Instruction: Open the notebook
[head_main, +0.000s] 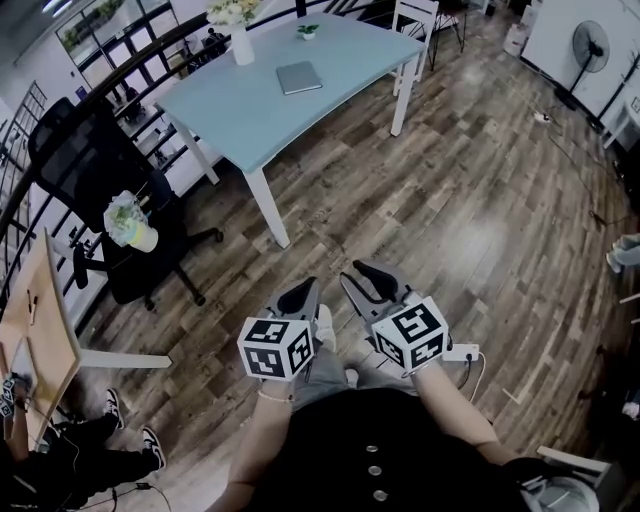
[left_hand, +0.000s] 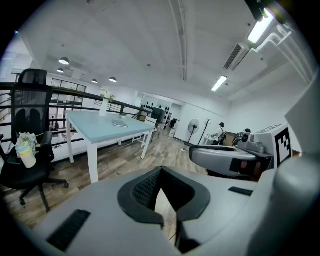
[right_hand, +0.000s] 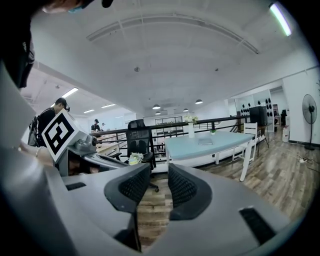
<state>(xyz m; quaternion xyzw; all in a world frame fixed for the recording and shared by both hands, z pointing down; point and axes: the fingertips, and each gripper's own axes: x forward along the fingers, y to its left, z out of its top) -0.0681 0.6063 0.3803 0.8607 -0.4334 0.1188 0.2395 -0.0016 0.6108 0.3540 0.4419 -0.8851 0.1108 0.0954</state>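
The grey notebook (head_main: 298, 77) lies closed on the light-blue table (head_main: 240, 120), far across the wooden floor from me; it also shows small in the left gripper view (left_hand: 119, 123) and the right gripper view (right_hand: 205, 142). Both grippers hang close to my body, well short of the table. My left gripper (head_main: 303, 293) has its jaw tips together and holds nothing (left_hand: 159, 171). My right gripper (head_main: 355, 273) stands open with only floor showing in the gap between its pads (right_hand: 159, 170).
A white vase of flowers (head_main: 243, 45) and a small plant (head_main: 308, 32) stand on the table. A black office chair (head_main: 95, 190) carrying a bouquet (head_main: 130, 222) stands left of it. A wooden desk (head_main: 40, 320), a white chair (head_main: 415, 20), a fan (head_main: 588, 45) and a power strip (head_main: 462, 352) ring the floor.
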